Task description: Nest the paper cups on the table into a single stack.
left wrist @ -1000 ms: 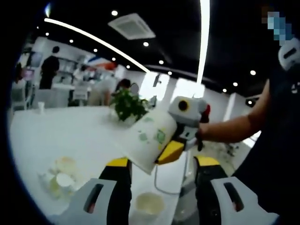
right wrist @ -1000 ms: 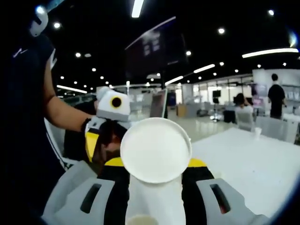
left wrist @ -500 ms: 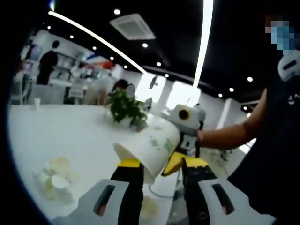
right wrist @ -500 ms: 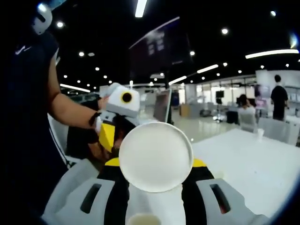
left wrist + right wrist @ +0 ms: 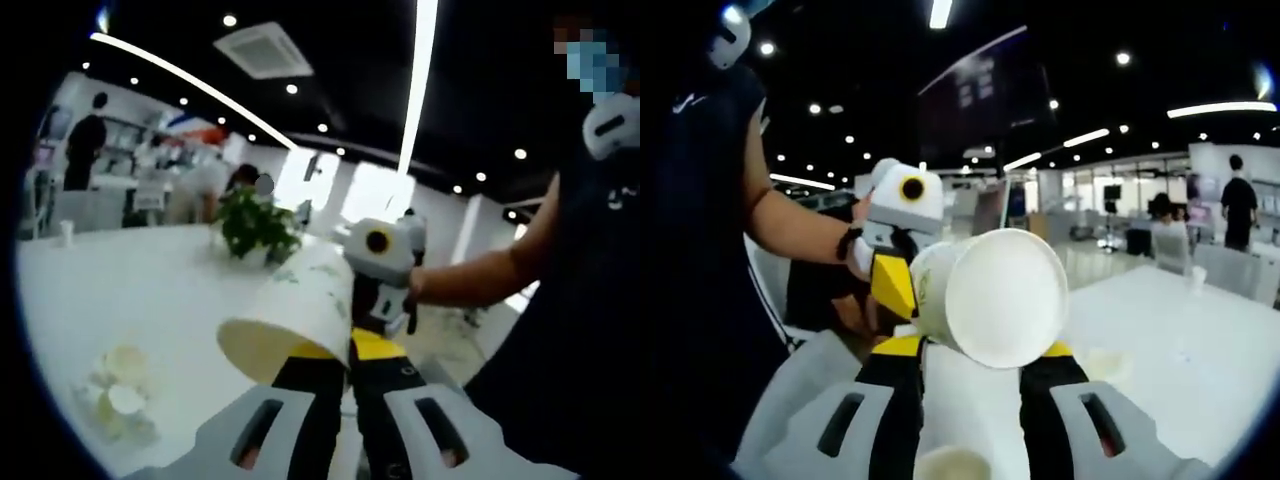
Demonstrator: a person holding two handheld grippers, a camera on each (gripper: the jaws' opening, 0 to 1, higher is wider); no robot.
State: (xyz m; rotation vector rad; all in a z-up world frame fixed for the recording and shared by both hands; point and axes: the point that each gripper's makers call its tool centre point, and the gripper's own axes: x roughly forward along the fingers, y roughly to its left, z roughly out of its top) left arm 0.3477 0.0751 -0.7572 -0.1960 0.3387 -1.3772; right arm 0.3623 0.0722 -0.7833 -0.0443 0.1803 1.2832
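Note:
A white paper cup with green leaf prints lies tilted in the air, its mouth turned to the lower left. My left gripper is shut on the cup's wall near the rim. My right gripper reaches in from behind the cup's base. In the right gripper view the cup shows me its base, tipped to the right. My right gripper stands open under it, and the left gripper holds its rim. Several other cups stand on the white table below. Another cup mouth shows between my right jaws.
A potted plant stands at the back of the table. The person's forearm and dark clothes are on the right; the other arm is at the left. A pale cup sits on the table. People stand far behind.
My left jaws have closed from wide apart onto the cup's wall near the rim. The cup has tipped sideways in the right gripper view. The left gripper has come closer to the cup.

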